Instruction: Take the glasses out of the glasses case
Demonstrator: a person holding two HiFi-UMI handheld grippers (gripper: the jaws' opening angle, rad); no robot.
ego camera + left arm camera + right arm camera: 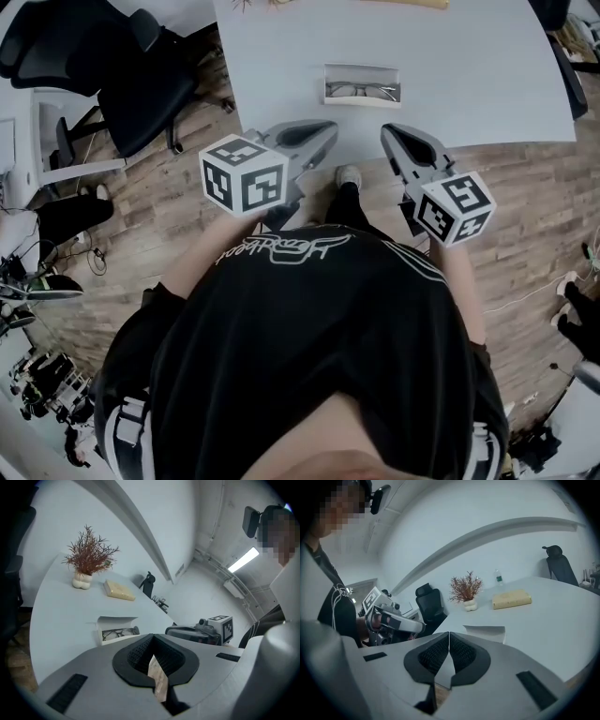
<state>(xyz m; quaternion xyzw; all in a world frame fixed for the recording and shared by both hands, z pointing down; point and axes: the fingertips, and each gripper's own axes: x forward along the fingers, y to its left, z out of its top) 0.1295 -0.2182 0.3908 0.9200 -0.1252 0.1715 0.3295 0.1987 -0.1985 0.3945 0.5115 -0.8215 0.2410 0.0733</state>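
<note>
Approach: left gripper (323, 131) and right gripper (392, 133), both closed and empty, are hovering short of the glasses case (362, 73); next, opening toward its glasses (362, 91).

floor: wood planks (525, 187) | white table (469, 66) upper centre | black office chair (141, 84) upper left | white walls (487, 550) | ceiling strip light (243, 559) upper right
</note>
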